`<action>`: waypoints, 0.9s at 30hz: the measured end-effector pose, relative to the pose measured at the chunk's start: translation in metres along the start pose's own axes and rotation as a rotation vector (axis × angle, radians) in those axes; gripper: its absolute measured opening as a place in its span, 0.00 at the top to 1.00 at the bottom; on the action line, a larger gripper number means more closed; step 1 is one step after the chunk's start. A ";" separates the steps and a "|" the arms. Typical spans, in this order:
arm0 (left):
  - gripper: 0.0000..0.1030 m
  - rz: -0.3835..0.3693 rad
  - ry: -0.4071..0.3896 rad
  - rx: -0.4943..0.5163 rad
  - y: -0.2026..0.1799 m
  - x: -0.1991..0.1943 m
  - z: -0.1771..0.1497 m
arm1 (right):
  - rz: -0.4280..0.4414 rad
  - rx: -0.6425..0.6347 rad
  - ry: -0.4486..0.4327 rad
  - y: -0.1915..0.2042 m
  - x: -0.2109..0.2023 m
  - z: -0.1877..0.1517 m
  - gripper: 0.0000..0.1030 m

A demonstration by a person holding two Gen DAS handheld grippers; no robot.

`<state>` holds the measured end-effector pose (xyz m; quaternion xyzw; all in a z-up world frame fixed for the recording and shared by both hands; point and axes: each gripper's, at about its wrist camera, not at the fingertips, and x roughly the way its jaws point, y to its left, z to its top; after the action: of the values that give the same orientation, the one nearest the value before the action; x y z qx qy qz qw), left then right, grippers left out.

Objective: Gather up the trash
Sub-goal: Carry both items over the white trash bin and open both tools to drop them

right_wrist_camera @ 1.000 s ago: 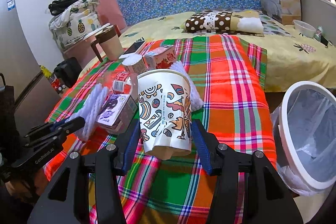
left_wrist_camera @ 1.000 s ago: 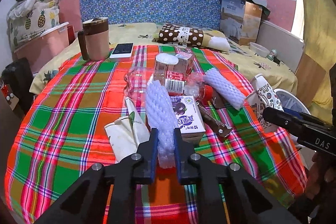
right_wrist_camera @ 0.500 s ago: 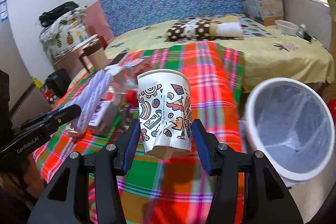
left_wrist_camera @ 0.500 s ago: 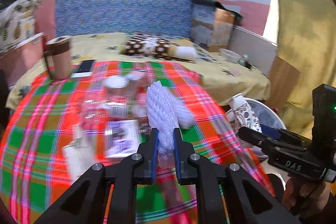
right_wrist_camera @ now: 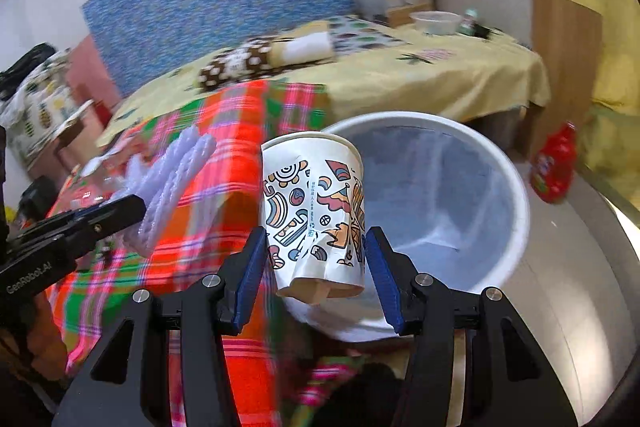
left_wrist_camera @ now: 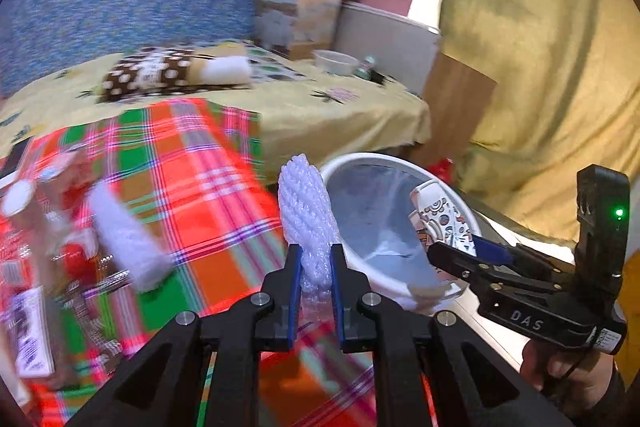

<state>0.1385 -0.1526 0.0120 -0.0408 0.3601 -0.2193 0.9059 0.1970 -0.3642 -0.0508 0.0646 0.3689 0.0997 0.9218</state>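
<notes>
The paper cup (right_wrist_camera: 316, 215) is clamped in the right gripper (right_wrist_camera: 316, 263) and the foam net (left_wrist_camera: 306, 215) in the left gripper (left_wrist_camera: 314, 287), both apparently held at the bin (right_wrist_camera: 516, 187) for dropping.

Both loads are now carried off the table toward the right. The foam net (left_wrist_camera: 307, 215), clamped in the left gripper (left_wrist_camera: 313, 265), is brought from above the litter pile to the near left rim of the white bin (left_wrist_camera: 384, 283). The paper cup (right_wrist_camera: 316, 211), gripped by the right gripper (right_wrist_camera: 316, 267), is shifted from over the checked cloth (left_wrist_camera: 192, 179) to the bin's mouth.
</notes>
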 end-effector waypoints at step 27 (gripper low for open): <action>0.70 -0.136 0.082 -0.003 -0.032 0.064 0.018 | -0.059 0.062 0.034 -0.036 0.006 0.003 0.34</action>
<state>0.1801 -0.2105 -0.0079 -0.0575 0.3937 -0.2811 0.8733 0.2084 -0.3982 -0.0600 0.0805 0.3892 0.0623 0.9155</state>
